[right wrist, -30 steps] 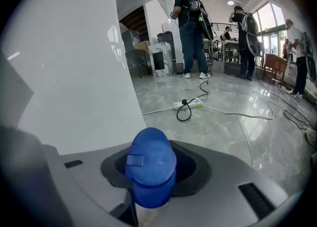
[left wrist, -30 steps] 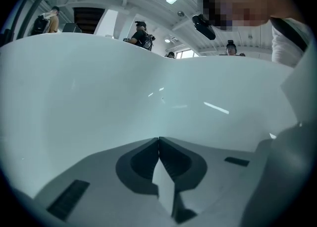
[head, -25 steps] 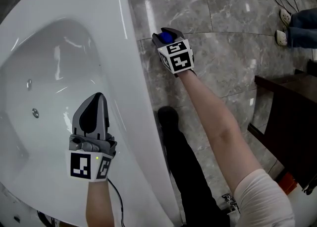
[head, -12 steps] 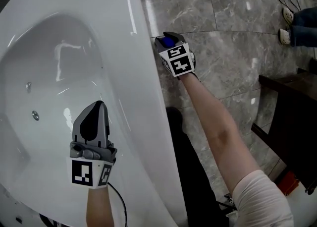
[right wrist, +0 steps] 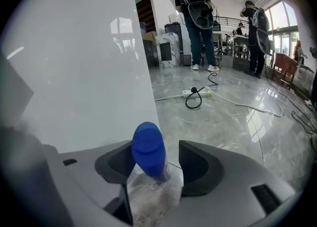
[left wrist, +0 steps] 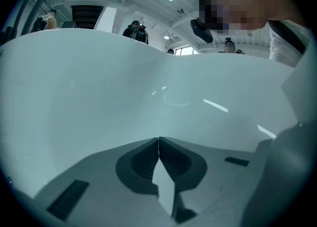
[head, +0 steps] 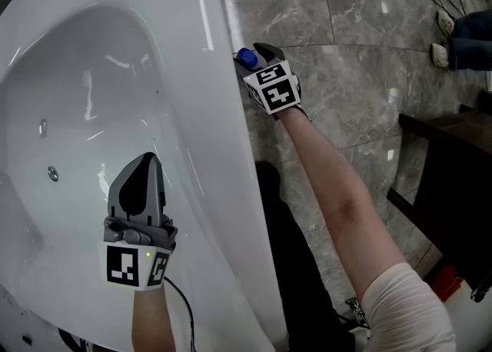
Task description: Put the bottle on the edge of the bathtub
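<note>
A clear bottle with a blue cap (head: 245,57) is close against the outer wall of the white bathtub (head: 207,97), over the marble floor. What it rests on is hidden. My right gripper (head: 254,54) is around it with its jaws opening. In the right gripper view the bottle (right wrist: 148,151) leans toward the left pad, with a gap to the right pad (right wrist: 195,164), and the tub wall (right wrist: 89,72) rises at left. My left gripper (head: 144,164) hovers over the tub basin, shut and empty; in its own view the left gripper (left wrist: 158,141) faces only the white tub (left wrist: 124,87).
A black cable loop and a power strip (right wrist: 198,93) lie on the floor ahead of the right gripper. People stand further back (right wrist: 195,18). Dark furniture (head: 453,181) stands at the right. My own dark trouser leg (head: 288,258) is beside the tub wall.
The right gripper's jaws have spread; the blue cap, earlier enclosed between them, now shows at their left by the tub wall. The left gripper has barely moved.
</note>
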A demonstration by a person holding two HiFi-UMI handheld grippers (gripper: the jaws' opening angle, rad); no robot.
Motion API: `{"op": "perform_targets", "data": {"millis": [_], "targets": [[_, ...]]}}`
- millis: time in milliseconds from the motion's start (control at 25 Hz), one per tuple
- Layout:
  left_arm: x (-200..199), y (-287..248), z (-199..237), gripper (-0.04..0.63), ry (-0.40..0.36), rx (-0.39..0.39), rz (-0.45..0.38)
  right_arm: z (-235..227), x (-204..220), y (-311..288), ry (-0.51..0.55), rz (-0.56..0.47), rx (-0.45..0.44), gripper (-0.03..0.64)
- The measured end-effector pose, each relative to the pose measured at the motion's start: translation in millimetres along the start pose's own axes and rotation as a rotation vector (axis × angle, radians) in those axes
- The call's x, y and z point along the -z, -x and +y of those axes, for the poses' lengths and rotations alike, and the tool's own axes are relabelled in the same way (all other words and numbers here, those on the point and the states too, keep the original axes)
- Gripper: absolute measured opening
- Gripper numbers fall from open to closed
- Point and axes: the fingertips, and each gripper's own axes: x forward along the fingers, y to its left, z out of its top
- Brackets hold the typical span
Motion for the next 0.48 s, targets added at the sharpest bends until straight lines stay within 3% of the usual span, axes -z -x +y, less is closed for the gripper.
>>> {"op": "perform_targets", "data": {"millis": [280,480], "targets": [[-1,9,-2,0.057,-0.011,0.003,0.0,9,0,6,0.02,0.019,-0.035,0.247],[-6,19,-1,0.057,0.003,-0.023,0.009,0,-1,30,0.027,0.023,0.015,0.249]]}}
